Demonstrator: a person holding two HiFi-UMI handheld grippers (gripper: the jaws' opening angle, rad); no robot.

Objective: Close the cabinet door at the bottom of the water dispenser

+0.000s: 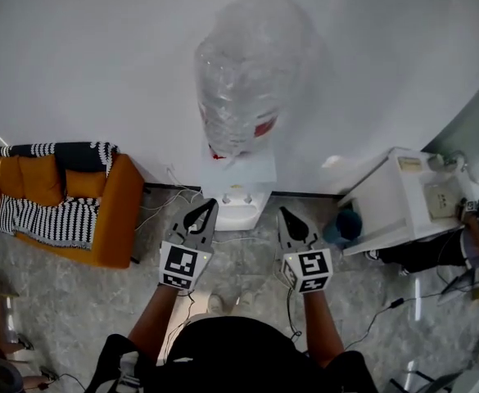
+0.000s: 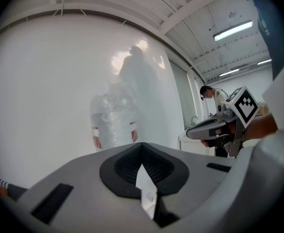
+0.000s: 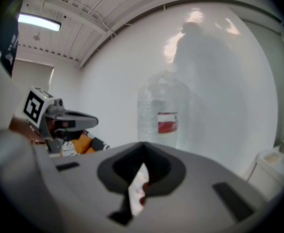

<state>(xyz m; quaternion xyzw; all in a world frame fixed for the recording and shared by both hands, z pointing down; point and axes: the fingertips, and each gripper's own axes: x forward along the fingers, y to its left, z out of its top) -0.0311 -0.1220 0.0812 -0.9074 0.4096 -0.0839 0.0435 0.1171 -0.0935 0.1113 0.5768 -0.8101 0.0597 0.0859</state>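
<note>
The water dispenser point(image 1: 237, 188) stands against the white wall, seen from above, with a big clear bottle point(image 1: 243, 80) wrapped in plastic on top. Its bottom cabinet door is hidden from every view. My left gripper point(image 1: 210, 206) and right gripper point(image 1: 283, 213) are held side by side in front of the dispenser, pointing at it, both shut and empty. In the left gripper view the jaws point(image 2: 142, 145) meet below the bottle point(image 2: 113, 118), and the right gripper point(image 2: 214, 127) shows alongside. The right gripper view has its shut jaws point(image 3: 142, 147) under the bottle point(image 3: 163, 115).
An orange sofa point(image 1: 100, 211) with a black-and-white striped blanket stands left of the dispenser. A white cabinet point(image 1: 386, 203) stands to the right, with a teal object point(image 1: 345, 223) beside it. Cables point(image 1: 161, 207) trail over the floor. A person point(image 2: 210, 93) stands far right.
</note>
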